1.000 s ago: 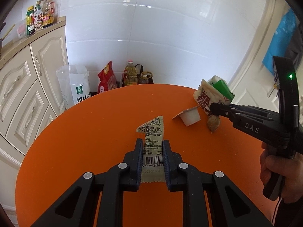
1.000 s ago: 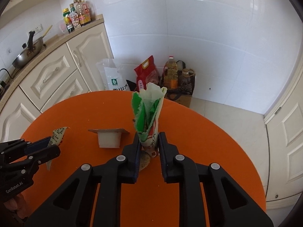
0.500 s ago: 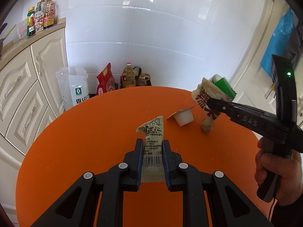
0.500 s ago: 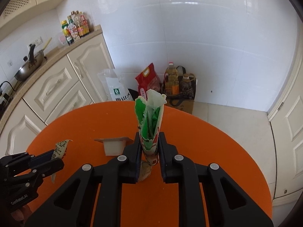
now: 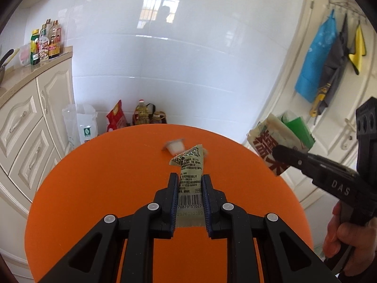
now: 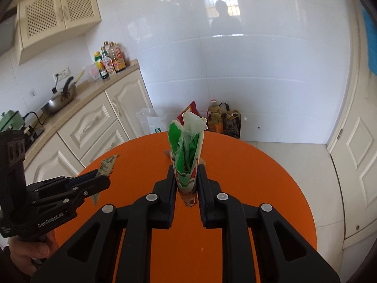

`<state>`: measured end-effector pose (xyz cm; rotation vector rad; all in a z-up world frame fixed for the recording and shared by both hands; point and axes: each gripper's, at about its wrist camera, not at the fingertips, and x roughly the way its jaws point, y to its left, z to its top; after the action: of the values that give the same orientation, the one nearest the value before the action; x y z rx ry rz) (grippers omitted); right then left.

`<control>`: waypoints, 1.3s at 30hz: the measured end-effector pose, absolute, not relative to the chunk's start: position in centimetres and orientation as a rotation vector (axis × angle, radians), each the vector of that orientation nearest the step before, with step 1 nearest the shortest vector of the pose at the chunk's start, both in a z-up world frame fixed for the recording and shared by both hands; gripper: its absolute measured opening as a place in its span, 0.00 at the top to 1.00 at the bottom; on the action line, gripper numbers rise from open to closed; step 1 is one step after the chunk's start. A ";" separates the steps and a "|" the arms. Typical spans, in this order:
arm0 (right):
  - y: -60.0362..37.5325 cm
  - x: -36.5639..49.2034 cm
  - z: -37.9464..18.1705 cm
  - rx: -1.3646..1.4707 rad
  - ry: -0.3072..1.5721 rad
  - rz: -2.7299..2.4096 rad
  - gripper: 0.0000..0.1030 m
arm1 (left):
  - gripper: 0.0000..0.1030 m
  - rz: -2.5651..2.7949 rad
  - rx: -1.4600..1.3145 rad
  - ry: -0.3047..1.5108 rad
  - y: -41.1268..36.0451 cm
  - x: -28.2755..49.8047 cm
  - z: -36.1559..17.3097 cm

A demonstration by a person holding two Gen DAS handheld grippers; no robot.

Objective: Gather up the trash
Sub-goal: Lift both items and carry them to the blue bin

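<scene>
Two wrappers [image 5: 189, 184] [image 6: 187, 155], one per tool [image 5: 188, 186] [image 6: 186, 176]

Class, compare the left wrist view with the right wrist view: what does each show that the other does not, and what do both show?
Only the left wrist view shows the blue, dark and yellow cloths hanging on door hooks, and the barcode on the beige wrapper in the left gripper.

Only the right wrist view shows the wok on the counter and the lattice wall cabinets.

Both show the orange table, the white cup, the green-and-white wrapper held by the right gripper, the sauce bottles and the oil bottle.
</scene>
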<state>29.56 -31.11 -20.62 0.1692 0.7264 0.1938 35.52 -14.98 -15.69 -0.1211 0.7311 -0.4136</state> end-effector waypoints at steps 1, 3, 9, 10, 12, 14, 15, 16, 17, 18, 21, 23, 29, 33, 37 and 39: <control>-31.3 28.3 -20.4 0.178 0.722 0.188 0.85 | 0.85 -0.424 -0.117 0.725 -15.0 34.4 -15.5; -32.1 25.4 -20.3 0.199 0.716 0.174 0.85 | 0.85 -0.451 -0.102 0.715 -15.3 31.9 -15.3; -34.7 18.2 -20.1 0.234 0.703 0.110 0.85 | 0.85 -0.541 -0.058 0.703 -17.3 25.1 -15.0; -35.5 16.9 -20.0 0.243 0.699 0.094 0.85 | 0.85 -0.560 -0.050 0.702 -17.8 23.9 -15.0; -36.8 14.8 -19.8 0.255 0.689 0.064 0.85 | 0.85 -0.592 -0.038 0.698 -18.8 22.2 -14.6; -38.5 12.7 -19.6 0.269 0.677 0.030 0.85 | 0.85 -0.622 -0.021 0.689 -19.8 20.8 -14.4; -39.3 11.7 -19.4 0.276 0.670 0.011 0.85 | 0.85 -0.639 -0.014 0.686 -20.4 20.0 -14.2; -40.4 10.4 -19.2 0.286 0.659 -0.015 0.85 | 0.85 -0.656 -0.009 0.682 -20.9 19.4 -14.0; -41.1 9.9 -19.1 0.292 0.653 -0.030 0.85 | 0.85 -0.675 -0.004 0.677 -21.4 18.7 -13.8; -42.3 8.7 -18.9 0.297 0.645 -0.061 0.85 | 0.85 -0.696 0.003 0.671 -22.0 18.0 -13.6; -45.3 5.8 -18.7 0.313 0.633 -0.137 0.85 | 0.85 -0.757 0.012 0.667 -24.0 17.6 -13.1; -47.3 4.0 -18.7 0.324 0.630 -0.190 0.85 | 0.85 -0.800 0.028 0.666 -25.5 17.3 -12.9; -53.8 -1.1 -20.5 0.374 0.660 -0.372 0.85 | 0.85 -0.975 0.072 0.724 -30.9 16.9 -14.0; -57.7 -4.1 -23.7 0.436 0.723 -0.466 0.85 | 0.85 -1.069 0.116 0.825 -35.1 16.6 -17.0; -60.6 -5.4 -27.6 0.503 0.796 -0.506 0.85 | 0.85 -1.122 0.191 0.936 -38.9 16.4 -20.8; -61.8 -5.8 -29.5 0.539 0.827 -0.516 0.85 | 0.85 -1.135 0.230 0.981 -40.5 16.4 -22.6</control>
<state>-5.80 -61.78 -29.48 0.5391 0.8268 -0.5161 16.42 -40.54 -22.55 0.2305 0.9810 -1.1348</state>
